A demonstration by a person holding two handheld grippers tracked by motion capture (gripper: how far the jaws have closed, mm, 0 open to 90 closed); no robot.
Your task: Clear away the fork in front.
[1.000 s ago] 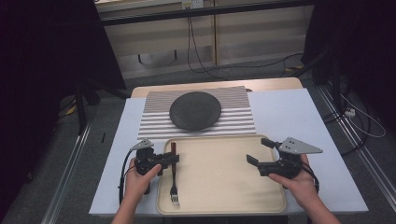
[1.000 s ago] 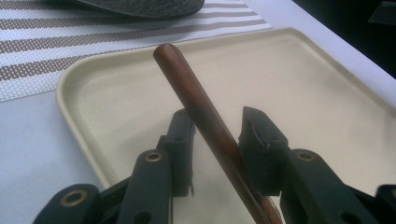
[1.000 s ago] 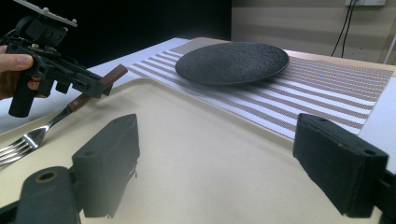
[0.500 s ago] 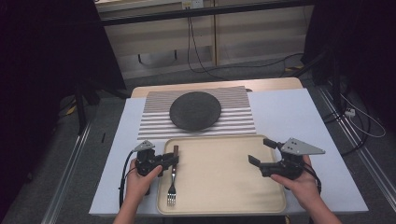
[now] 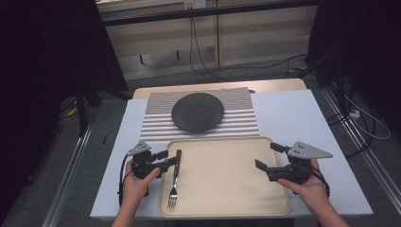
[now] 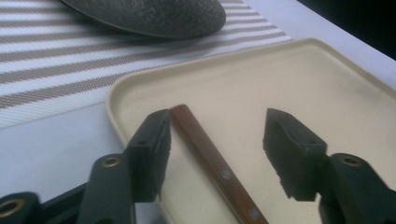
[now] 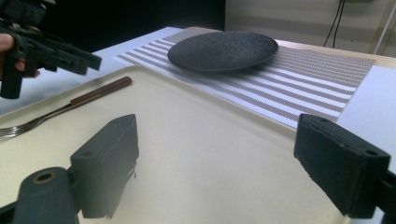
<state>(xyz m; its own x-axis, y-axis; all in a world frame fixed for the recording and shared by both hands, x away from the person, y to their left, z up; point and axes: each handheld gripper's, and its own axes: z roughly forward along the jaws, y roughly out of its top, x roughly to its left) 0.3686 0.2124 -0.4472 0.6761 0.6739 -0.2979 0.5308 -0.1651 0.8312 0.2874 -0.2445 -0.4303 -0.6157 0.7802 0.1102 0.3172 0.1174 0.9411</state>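
While our two hands hover low over the near half of the white table (image 5: 283, 113), we see the beige tray (image 5: 227, 189) lying at its 6 o'clock edge. A striped placemat (image 5: 241, 125) lies just beyond the tray, toward 12 o'clock, and a dark round plate (image 5: 197, 112) sits at its middle.

Our right gripper (image 5: 265, 156) hangs over the tray's 3 o'clock side, jaws spread wide with nothing between them; in the right gripper view they frame bare tray.

Our left gripper (image 5: 170, 159) sits at the tray's 9 o'clock rim. Its jaws have just been opening and now stand apart, with the fork's handle between them. In the left gripper view the handle runs just beside one jaw, and the other jaw is well clear of it, so nothing is clamped.

That fork (image 5: 174, 182) lies flat inside the tray along its 9 o'clock wall, wooden handle (image 6: 212, 161) pointing to 12 o'clock, tines toward 6.
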